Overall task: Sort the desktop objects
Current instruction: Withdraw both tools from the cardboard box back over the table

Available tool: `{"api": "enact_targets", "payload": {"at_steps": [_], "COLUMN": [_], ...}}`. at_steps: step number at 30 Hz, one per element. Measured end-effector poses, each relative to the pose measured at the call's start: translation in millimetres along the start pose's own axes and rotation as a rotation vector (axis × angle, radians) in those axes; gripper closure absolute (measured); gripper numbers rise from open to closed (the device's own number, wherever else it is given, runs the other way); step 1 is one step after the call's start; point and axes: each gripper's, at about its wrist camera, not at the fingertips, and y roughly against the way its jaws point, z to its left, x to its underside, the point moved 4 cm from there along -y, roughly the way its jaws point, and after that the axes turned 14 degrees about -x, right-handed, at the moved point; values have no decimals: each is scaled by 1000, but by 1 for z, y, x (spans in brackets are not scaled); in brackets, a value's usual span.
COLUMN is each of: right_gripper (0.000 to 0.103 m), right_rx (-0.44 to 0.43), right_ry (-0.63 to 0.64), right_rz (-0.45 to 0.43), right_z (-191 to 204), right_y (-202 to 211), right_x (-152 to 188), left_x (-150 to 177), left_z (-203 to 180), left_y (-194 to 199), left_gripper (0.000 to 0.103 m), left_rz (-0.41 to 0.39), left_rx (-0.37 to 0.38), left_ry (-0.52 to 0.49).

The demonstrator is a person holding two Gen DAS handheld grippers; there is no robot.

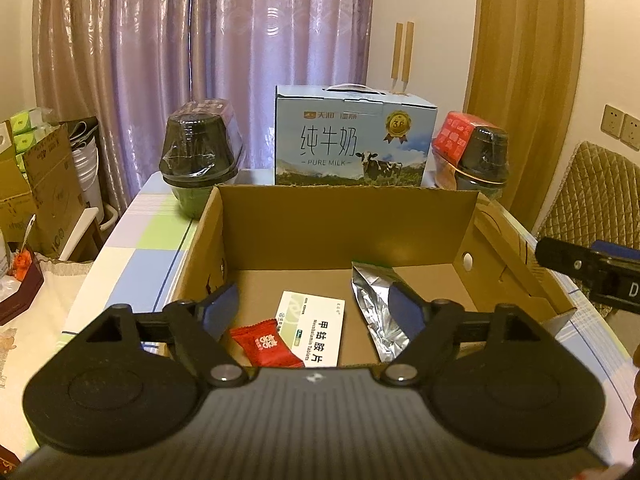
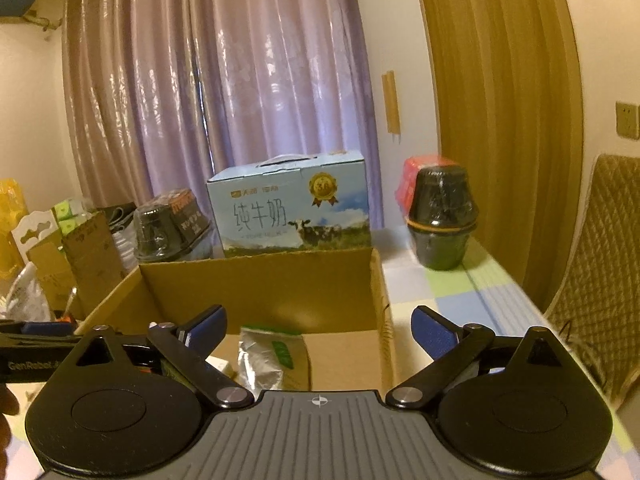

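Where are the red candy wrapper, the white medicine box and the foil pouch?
red candy wrapper (image 1: 265, 343), left wrist view, middle of the wrapper.
white medicine box (image 1: 316, 325), left wrist view, printed top face.
foil pouch (image 1: 372, 304), left wrist view, crinkled silver face.

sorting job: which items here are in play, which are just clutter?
In play:
cardboard box
red candy packet
white medicine box
silver foil pouch
left tongs, open
right tongs, open

Clutter:
milk carton
two dark wrapped cups
curtain

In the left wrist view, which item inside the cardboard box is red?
The small candy packet, beside the white medicine box; the foil pouch is silver.
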Motion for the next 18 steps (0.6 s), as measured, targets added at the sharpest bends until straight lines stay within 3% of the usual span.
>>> {"api": "enact_targets", "payload": {"at_steps": [4,18], "right_gripper": [6,3], "right_rx": [8,57], "right_ry": [-6,-69], "right_rz": [-5,33], "right_z": [-3,-19], "right_y": [8,69], "right_x": [3,39], "left_x": [3,26], "left_z": [3,19], "left_y": [9,46], "left_gripper": [14,1], "left_rz": [-6,17], "left_rx": [-3,-21], "left_ry": [-5,6]}}
